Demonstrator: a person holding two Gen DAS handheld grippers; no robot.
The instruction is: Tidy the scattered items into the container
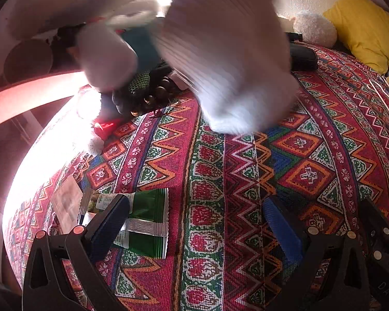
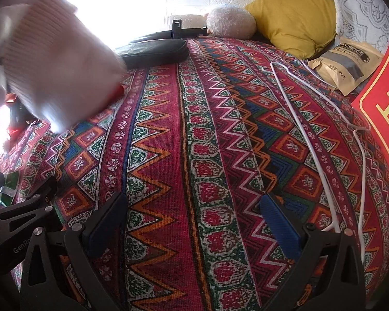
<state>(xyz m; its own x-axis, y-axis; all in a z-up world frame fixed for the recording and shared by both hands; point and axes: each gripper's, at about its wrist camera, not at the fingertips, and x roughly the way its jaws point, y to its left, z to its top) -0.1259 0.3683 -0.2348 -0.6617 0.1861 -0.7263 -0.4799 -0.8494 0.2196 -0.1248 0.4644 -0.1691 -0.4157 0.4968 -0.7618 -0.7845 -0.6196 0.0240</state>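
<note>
1. Two grippers, left gripper (image 1: 194, 217) and right gripper (image 2: 192, 215), hang wide and empty over the patterned cloth (image 1: 246, 181).
2. A green packet (image 1: 147, 223) lies on the cloth beside the left gripper; a blurred white sleeve (image 1: 225, 59) crosses above.

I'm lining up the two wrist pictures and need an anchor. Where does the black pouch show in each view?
Left wrist: the black pouch sits upper right, partly hidden behind a blurred white sleeve.
Right wrist: the black pouch lies upper left of centre, at the far edge of the patterned cloth.
Shared landmark: the yellow pillow, to the right of the pouch in both views.
</note>
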